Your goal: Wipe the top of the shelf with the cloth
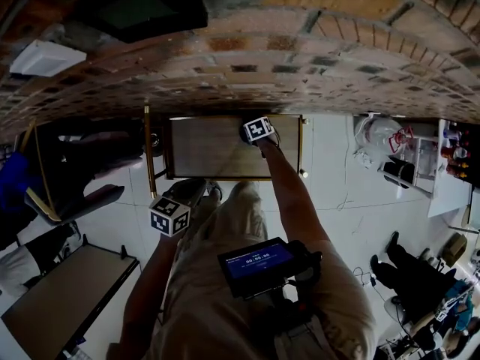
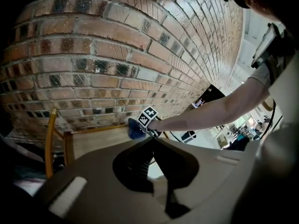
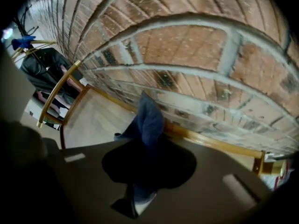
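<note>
The shelf top (image 1: 210,148) is a pale wooden panel in a gold frame against the brick wall. My right gripper (image 1: 257,130) reaches over its far right part, shut on a blue cloth (image 3: 148,118). The cloth sticks out of the right gripper (image 3: 145,146) toward the shelf's back rail (image 3: 205,141). In the left gripper view, the cloth (image 2: 135,129) bunches on the shelf top (image 2: 93,141) under the right gripper's marker cube (image 2: 148,116). My left gripper (image 1: 193,190) hangs lower, near the shelf's front edge. The left gripper (image 2: 152,140) is shut, with nothing in it.
The brick wall (image 1: 300,51) stands right behind the shelf. A dark coat or bag (image 1: 75,163) hangs at the left, above a low table (image 1: 60,298). Bags and boxes (image 1: 405,156) crowd the white floor at the right. A screen device (image 1: 259,261) hangs on the person's chest.
</note>
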Demonstrator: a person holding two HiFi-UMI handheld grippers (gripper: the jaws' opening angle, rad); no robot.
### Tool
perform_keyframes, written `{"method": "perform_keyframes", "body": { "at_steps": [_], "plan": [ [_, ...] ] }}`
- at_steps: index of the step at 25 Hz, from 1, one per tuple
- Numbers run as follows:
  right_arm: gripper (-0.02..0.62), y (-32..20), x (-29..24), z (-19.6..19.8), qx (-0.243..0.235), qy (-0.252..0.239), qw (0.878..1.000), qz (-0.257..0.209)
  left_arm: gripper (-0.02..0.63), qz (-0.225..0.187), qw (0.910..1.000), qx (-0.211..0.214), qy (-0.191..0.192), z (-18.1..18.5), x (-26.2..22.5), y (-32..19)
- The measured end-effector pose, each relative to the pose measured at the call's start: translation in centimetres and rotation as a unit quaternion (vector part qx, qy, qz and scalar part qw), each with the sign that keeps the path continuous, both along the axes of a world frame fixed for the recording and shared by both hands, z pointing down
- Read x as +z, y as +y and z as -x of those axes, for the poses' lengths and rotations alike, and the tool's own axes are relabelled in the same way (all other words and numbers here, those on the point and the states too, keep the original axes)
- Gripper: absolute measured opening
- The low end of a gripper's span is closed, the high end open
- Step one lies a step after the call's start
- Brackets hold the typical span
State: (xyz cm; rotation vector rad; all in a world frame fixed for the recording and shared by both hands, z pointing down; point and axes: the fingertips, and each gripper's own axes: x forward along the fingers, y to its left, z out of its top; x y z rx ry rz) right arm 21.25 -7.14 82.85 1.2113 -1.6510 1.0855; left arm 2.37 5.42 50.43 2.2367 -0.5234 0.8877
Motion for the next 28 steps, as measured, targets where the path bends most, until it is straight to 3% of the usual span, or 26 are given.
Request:
{"method": "perform_keyframes", "body": {
  "at_steps": [7,11,17,22,28],
  "plan": [
    [0.064,1.0,-0.1,-4.1,0.015,-0.011,1.000,-0.015,0.000,0.002,0.9999,0.011,-0.004,-2.8,-0.4,0.7],
    [0.064,3.3,0.2,-8.2,0.052,0.029,0.998,0.016,0.000,-0.001,0.9998,0.019,-0.004,-3.8,-0.6,0.9],
    [0.064,4.0,0.4,-11.2,0.066,0.022,0.998,0.011,0.000,-0.002,0.9997,0.023,-0.011,-4.2,-1.2,0.8],
    [0.064,5.8,0.3,-14.2,0.089,0.063,0.993,0.043,0.000,0.001,0.9997,0.023,-0.010,-4.2,-1.0,1.2],
    [0.064,5.8,0.4,-15.1,0.087,0.080,0.992,0.039,0.000,0.003,0.9999,0.016,-0.006,-4.0,-0.8,1.9]
  ]
}}
